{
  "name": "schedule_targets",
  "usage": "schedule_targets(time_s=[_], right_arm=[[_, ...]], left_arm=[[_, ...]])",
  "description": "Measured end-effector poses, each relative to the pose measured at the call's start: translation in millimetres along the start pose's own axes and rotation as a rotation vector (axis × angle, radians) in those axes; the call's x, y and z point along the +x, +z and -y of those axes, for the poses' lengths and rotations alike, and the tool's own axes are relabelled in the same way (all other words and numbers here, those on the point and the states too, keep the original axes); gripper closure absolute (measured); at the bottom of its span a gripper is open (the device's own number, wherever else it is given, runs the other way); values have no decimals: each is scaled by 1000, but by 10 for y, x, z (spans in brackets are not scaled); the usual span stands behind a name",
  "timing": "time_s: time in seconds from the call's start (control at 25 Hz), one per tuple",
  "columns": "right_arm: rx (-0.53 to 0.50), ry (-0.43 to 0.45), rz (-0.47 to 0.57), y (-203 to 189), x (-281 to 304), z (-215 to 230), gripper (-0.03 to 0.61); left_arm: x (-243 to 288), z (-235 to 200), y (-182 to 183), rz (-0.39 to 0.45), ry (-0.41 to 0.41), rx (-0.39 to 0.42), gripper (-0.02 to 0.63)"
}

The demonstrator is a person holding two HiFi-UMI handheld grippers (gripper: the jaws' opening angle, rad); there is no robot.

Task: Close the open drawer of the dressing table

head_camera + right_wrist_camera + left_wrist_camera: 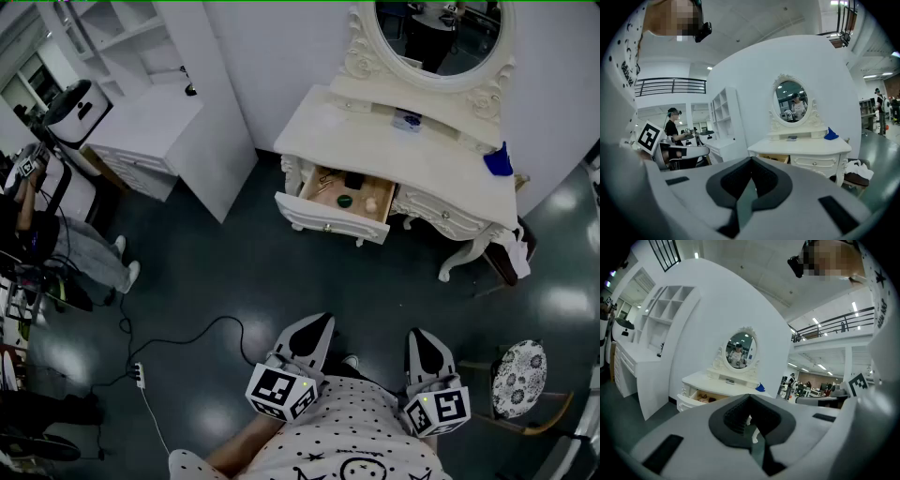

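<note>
**A:** What is cut off or hard to make out?

**B:** In the head view the mirror [441, 37] is cut by the top edge. The small items in the drawer [323, 220] cannot be told apart, save a green round thing [345, 200]. In the right gripper view the drawer is mostly hidden behind the right claw [751, 161].

**A:** And how are the claws held?

**B:** The left claw [751, 399] is seen pressed together with nothing pinched, and the right claw likewise. The drawer is found pulled out of the desk [422, 159], well ahead of both claws and touched by neither. The whole mirror is shown only in the gripper views.
</note>
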State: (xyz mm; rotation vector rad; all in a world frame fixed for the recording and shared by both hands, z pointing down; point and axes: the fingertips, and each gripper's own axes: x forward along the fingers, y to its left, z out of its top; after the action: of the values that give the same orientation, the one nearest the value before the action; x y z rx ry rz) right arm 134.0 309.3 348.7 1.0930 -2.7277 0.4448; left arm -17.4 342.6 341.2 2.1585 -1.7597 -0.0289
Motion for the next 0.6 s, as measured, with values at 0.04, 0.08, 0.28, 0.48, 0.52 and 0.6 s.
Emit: schedule_targets(time_s=[0.04, 0.08, 0.28, 0.48, 0.52, 0.6], right_arm=[[3, -6, -2, -17, -36, -3, 569], [5, -11, -4, -31, -72, -10, 569], [-9, -18, 3, -17, -146, -136, 569], [-11, -15, 20, -50, -194, -115, 569], [-15, -19, 22, -45, -231, -74, 569], [-21, -31, 22, -35, -307, -4, 569]], left_arm=[[-9, 39, -19, -6, -11, 1, 601], [-22, 76, -35, -12, -22, 3, 601], [-151, 71, 39, 7, -33, 24, 601], [-177, -61, 69, 36, 31, 57, 601], [-159, -17, 61, 37, 28, 60, 601], [-137, 69, 36, 35, 19, 64, 601]])
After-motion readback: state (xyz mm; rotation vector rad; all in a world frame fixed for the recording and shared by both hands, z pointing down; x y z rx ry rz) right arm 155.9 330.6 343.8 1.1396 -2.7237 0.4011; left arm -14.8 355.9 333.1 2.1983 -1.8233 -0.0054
